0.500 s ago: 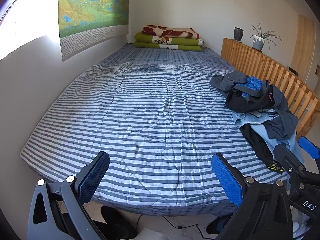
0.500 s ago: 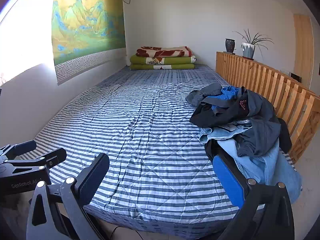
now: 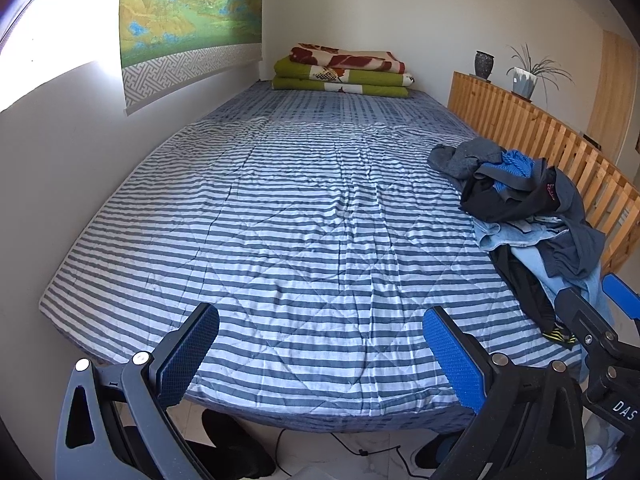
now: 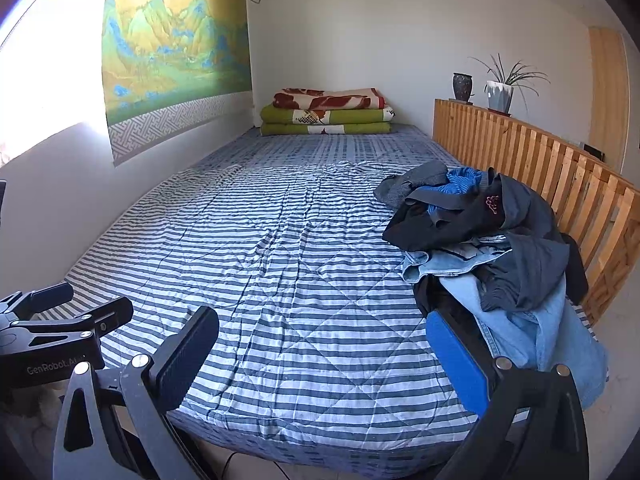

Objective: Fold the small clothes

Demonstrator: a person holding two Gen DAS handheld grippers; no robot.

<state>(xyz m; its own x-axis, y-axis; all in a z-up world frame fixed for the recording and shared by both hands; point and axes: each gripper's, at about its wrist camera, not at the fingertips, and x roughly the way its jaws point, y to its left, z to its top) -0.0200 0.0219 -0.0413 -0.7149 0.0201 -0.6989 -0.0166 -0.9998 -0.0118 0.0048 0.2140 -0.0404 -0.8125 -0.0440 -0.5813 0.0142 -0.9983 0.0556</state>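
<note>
A heap of small clothes [image 3: 528, 216] [image 4: 492, 248], dark grey, black, bright blue and pale denim, lies at the right side of the striped bed [image 3: 304, 232] [image 4: 280, 248], against the wooden slat rail. My left gripper [image 3: 320, 356] hangs open over the bed's near edge, left of the heap, with nothing between its blue pads. My right gripper [image 4: 324, 356] is open too and holds nothing; its right finger [image 4: 456, 360] overlaps the heap's near edge in view. Each gripper shows at the side of the other's view.
Folded green and red-patterned blankets [image 3: 344, 72] [image 4: 328, 114] are stacked at the far end of the bed. A wooden slat rail [image 3: 560, 152] [image 4: 540, 160] runs along the right, carrying a dark vase [image 4: 462, 86] and a potted plant [image 4: 500, 88]. A wall flanks the left.
Both views have shifted only slightly. The heap and both open grippers stand as before.
</note>
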